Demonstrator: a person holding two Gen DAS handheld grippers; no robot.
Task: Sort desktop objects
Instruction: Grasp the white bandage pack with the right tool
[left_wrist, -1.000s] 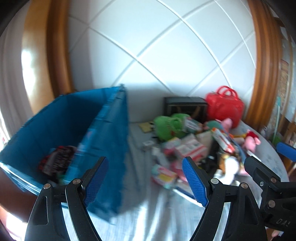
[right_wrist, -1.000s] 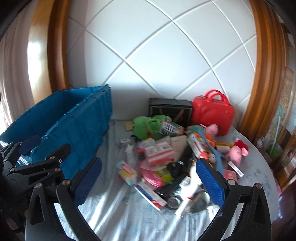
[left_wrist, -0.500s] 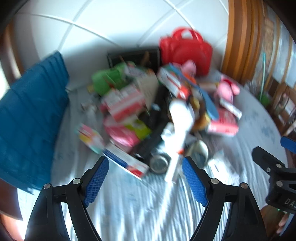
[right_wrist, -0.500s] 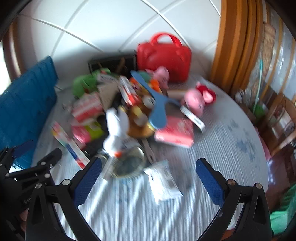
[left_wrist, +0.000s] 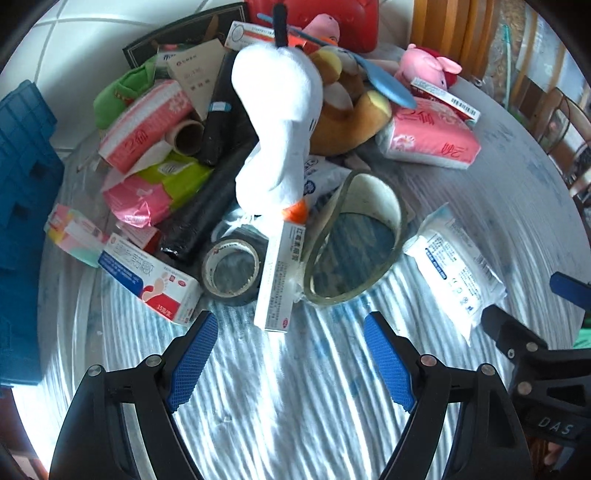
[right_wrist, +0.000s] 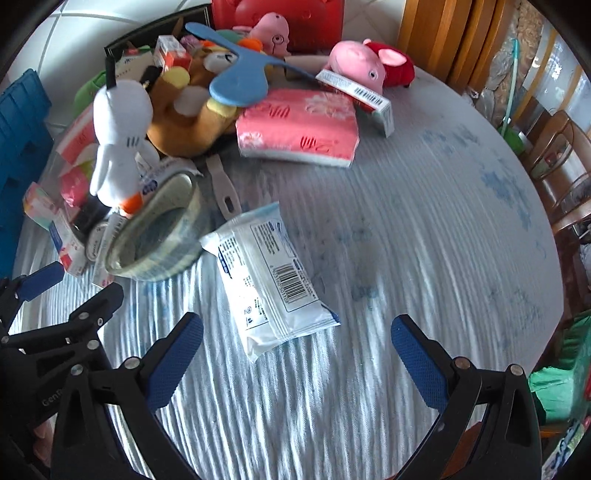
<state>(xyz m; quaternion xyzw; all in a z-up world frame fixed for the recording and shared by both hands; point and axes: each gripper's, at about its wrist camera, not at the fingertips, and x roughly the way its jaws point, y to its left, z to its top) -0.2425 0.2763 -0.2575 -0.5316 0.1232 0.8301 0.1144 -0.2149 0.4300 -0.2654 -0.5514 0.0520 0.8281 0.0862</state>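
Note:
A heap of objects covers the back of the table. A white plush toy (left_wrist: 277, 122) stands over a long white box (left_wrist: 279, 273), a small tape roll (left_wrist: 232, 269) and a wide clear tape ring (left_wrist: 354, 243). My left gripper (left_wrist: 291, 343) hangs open just in front of the box, holding nothing. A white wipes packet (right_wrist: 264, 273) lies flat on the cloth, and my right gripper (right_wrist: 297, 354) is open right in front of it. Behind sit a pink tissue pack (right_wrist: 299, 125), a brown plush (right_wrist: 184, 122), a blue paddle (right_wrist: 240, 85) and a pink pig plush (right_wrist: 358, 66).
A blue crate (left_wrist: 22, 206) stands at the table's left edge. A red bag (right_wrist: 280, 18) and a black box (left_wrist: 184, 40) back the heap against the white wall. The striped tablecloth (right_wrist: 424, 206) stretches to the right; wooden chairs (right_wrist: 554, 155) stand beyond the table edge.
Both grippers swung right from the blue crate and dropped low toward the heap. The pile now fills the views from close up. Both stayed open.

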